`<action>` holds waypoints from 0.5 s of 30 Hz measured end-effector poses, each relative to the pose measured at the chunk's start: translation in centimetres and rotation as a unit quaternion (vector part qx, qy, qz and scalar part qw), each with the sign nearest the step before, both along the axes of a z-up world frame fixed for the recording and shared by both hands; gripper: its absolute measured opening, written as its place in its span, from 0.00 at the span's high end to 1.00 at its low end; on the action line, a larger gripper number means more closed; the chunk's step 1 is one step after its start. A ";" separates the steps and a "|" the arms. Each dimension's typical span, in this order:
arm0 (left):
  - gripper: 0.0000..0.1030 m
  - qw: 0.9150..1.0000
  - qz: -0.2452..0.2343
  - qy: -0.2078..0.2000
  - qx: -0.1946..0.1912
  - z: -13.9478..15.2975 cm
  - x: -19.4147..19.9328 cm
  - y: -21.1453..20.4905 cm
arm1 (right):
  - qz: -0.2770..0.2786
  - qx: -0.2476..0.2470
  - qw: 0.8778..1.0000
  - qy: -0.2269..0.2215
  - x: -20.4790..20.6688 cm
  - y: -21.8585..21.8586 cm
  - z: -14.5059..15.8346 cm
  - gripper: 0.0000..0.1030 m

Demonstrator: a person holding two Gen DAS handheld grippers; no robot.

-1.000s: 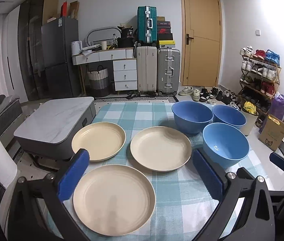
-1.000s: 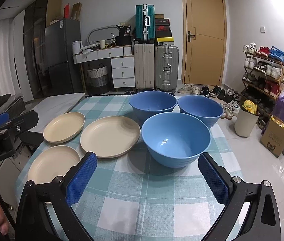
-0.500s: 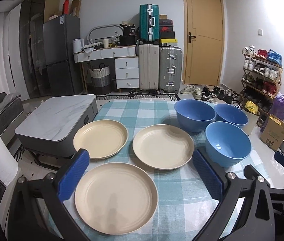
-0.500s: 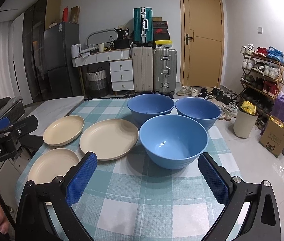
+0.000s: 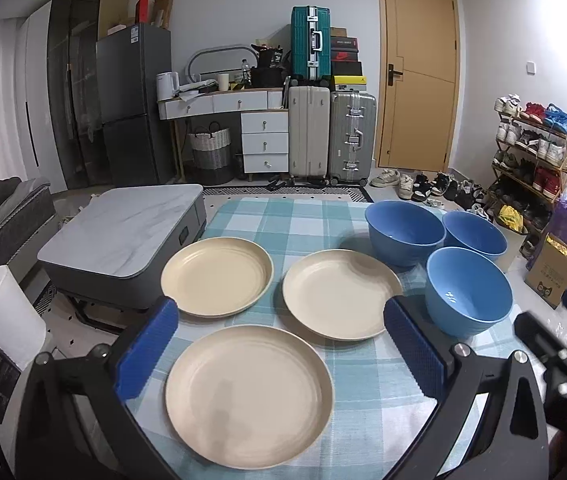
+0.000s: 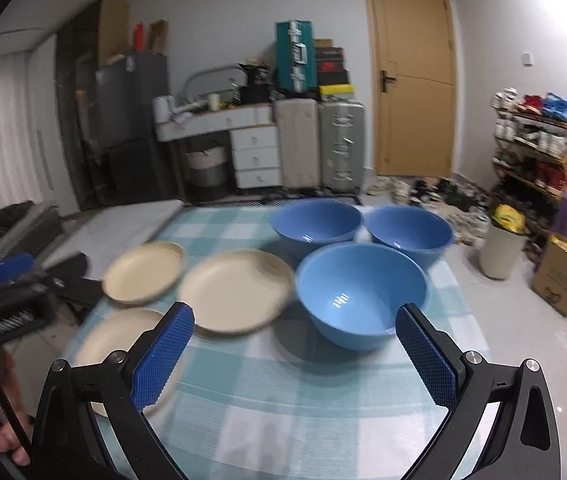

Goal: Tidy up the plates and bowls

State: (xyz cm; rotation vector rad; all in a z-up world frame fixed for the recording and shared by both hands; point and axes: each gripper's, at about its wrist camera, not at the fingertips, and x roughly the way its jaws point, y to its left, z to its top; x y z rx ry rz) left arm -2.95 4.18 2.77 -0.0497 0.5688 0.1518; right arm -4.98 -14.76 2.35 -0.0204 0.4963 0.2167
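Three cream plates lie on the checked tablecloth (image 5: 307, 216): a near plate (image 5: 248, 396), a far left plate (image 5: 217, 275) and a middle plate (image 5: 341, 293). Three blue bowls stand to their right: a near bowl (image 5: 468, 297), a far bowl (image 5: 404, 231) and a far right bowl (image 5: 475, 235). My left gripper (image 5: 281, 346) is open and empty, hovering above the near plate. My right gripper (image 6: 293, 354) is open and empty, just short of the near bowl (image 6: 361, 294). The right wrist view is blurred by motion.
A low grey marble-top table (image 5: 123, 232) stands left of the dining table. A white bin (image 6: 499, 248) and a cardboard box (image 6: 561, 278) sit on the floor at the right, by a shoe rack (image 5: 531, 152). Suitcases (image 5: 329, 136) and drawers stand at the back wall.
The right gripper has moved fast, up and a little right, blurring its view; the bowls now sit more centred. The left gripper has drifted slightly. Both stay open.
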 end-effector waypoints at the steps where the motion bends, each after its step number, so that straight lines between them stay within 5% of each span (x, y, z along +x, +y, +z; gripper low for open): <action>1: 0.00 1.000 0.004 0.002 0.000 0.1 0.2 0.4 | 0.006 0.000 1.000 -0.004 0.1 0.4 0.6 0.00; 15: 0.00 0.994 0.084 0.050 -0.039 -0.9 6.2 12.7 | 0.140 -0.008 0.990 0.000 7.9 10.7 7.3 0.00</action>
